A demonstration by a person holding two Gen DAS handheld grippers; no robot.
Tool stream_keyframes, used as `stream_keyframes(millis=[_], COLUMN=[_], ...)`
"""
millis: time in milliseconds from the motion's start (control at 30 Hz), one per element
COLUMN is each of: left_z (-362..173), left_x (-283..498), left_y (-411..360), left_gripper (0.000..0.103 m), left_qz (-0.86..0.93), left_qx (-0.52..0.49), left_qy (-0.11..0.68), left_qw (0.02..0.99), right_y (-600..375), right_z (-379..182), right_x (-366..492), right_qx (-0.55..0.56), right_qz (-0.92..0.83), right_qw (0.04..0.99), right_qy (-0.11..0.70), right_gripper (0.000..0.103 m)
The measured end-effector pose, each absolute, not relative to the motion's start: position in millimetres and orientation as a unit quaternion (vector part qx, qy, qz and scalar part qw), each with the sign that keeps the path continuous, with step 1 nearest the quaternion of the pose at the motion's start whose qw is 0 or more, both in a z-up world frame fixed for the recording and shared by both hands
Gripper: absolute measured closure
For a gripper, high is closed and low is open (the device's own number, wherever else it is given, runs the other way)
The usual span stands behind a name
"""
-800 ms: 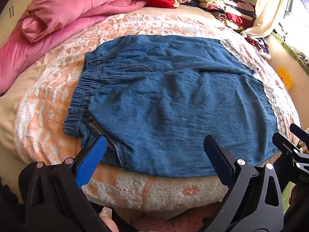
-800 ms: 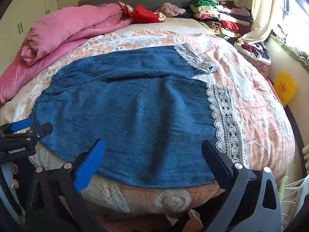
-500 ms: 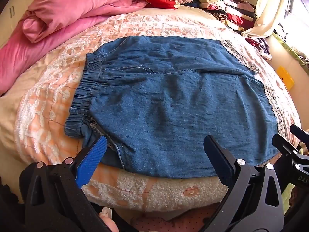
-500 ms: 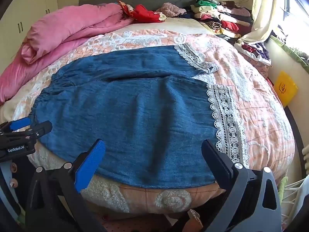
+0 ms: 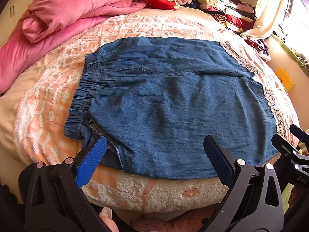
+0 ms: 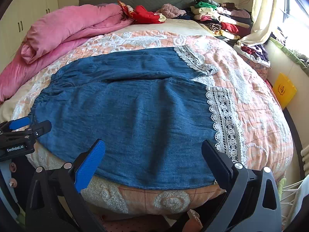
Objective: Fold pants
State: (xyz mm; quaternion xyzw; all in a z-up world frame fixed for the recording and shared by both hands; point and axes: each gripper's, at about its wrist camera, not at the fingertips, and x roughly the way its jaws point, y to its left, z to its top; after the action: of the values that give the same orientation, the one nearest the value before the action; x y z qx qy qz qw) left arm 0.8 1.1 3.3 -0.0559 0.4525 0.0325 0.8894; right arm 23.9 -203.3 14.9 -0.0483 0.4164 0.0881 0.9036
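Note:
Blue denim pants (image 5: 173, 104) (image 6: 127, 112) lie spread flat on the bed, elastic waistband (image 5: 85, 94) to the left and white lace leg hems (image 6: 226, 127) to the right. My left gripper (image 5: 154, 154) hovers open over the near edge by the waistband corner, with nothing between its fingers. Over the near edge close to the lace hem, my right gripper (image 6: 152, 154) is open too and holds nothing. Each gripper shows at the edge of the other's view: the right gripper (image 5: 293, 150) and the left gripper (image 6: 25, 125).
The pants rest on a peach and white quilted bedspread (image 6: 256, 119). A pink duvet (image 5: 63, 13) is bunched at the back left. Red cloth (image 6: 146, 14) and stacks of folded clothes (image 6: 218, 17) lie by the headboard. A yellow bag (image 6: 283, 90) stands against the right wall.
In the left wrist view the pants sit a little lower in the picture than before. The right wrist view is nearly unchanged, and both grippers stay open.

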Motion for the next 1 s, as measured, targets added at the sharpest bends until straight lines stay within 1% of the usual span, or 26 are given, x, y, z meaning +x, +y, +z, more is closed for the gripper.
stream_keyframes(millis=[1000], left_z=[4.9], left_x=[1.2], left_y=[0.5], left_gripper=[0.009], left_qz=[0.032], left_qx=[-0.058], left_qy=[0.452], left_qw=[0.89], right_y=[-201.5], right_z=[17.5], right_x=[25.7], right_qx=[-0.047], right_qz=[0.09], right_qw=[0.904], right_qy=[0.415], right_gripper=[0.004])
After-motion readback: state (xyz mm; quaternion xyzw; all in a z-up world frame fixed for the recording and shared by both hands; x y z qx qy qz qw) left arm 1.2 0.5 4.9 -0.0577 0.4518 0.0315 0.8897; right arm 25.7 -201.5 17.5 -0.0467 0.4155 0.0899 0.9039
